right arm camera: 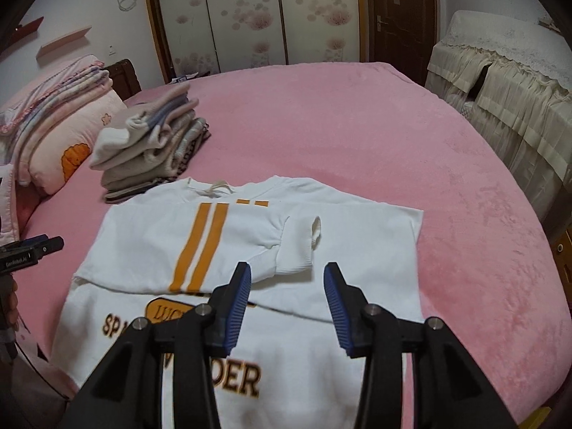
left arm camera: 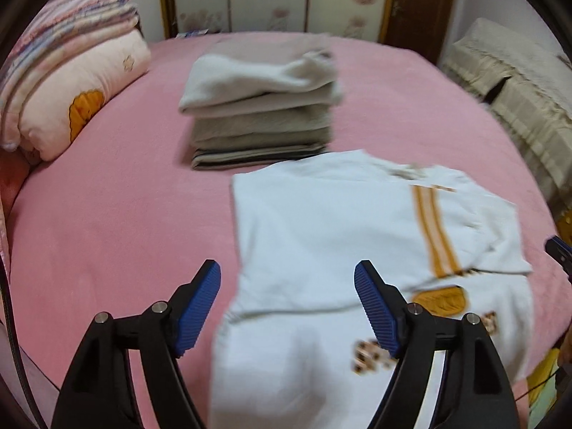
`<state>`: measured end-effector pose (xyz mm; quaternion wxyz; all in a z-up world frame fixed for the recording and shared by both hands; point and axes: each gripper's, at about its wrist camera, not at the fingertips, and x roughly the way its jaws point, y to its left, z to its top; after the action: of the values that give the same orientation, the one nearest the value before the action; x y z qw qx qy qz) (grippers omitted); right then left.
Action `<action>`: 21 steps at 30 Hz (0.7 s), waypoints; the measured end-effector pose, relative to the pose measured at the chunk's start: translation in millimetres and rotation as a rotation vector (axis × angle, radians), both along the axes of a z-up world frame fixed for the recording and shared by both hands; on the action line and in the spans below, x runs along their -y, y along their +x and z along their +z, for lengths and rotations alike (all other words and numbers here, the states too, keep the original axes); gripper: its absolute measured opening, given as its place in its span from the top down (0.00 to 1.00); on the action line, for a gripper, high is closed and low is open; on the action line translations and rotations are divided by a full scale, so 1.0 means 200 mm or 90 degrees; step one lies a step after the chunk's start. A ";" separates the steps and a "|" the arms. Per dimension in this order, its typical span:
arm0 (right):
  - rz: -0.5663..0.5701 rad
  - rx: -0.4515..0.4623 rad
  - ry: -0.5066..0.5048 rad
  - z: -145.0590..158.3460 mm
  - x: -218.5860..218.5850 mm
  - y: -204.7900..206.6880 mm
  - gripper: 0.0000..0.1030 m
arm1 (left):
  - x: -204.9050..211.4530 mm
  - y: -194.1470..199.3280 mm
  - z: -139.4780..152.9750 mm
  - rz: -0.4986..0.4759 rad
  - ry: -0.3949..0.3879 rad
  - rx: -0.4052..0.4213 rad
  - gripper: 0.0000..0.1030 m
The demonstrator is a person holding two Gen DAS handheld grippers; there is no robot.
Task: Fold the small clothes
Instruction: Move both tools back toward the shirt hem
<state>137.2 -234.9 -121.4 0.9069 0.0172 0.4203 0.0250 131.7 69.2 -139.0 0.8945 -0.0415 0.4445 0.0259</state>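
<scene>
Sweatshirt [right arm camera: 321,221], white with two orange stripes, lies flat on the pink bedspread [right arm camera: 357,125], one sleeve folded across the chest with its ribbed cuff [right arm camera: 307,246] uppermost. Right gripper [right arm camera: 286,304] hovers above the cuff, fingers apart, holding nothing. Left gripper [left arm camera: 287,307] hovers over the garment's near left edge, fingers wide apart, empty. Stack of folded clothes [left arm camera: 261,107] sits just beyond the sweatshirt, pillows [left arm camera: 71,82] to its left
</scene>
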 end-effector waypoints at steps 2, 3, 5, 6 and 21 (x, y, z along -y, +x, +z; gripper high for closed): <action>0.000 0.014 0.004 0.08 0.00 -0.06 0.59 | 0.07 -0.08 0.08 -0.011 0.008 0.021 0.22; 0.000 0.020 0.007 0.11 -0.01 -0.09 0.59 | 0.10 -0.12 0.12 -0.017 0.014 0.033 0.18; -0.003 0.033 0.011 0.18 -0.01 -0.16 0.57 | 0.16 -0.20 0.20 -0.030 0.027 0.061 0.15; -0.004 0.037 0.013 0.21 -0.01 -0.18 0.56 | 0.20 -0.23 0.25 -0.035 0.034 0.075 0.13; -0.020 0.052 0.037 0.33 0.05 -0.54 0.47 | 0.32 -0.63 0.46 -0.025 0.017 0.167 0.04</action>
<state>29.5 -245.4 -55.9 0.9227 0.0487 0.3818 0.0236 4.8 5.3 -46.0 0.9457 -0.0239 0.3241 0.0090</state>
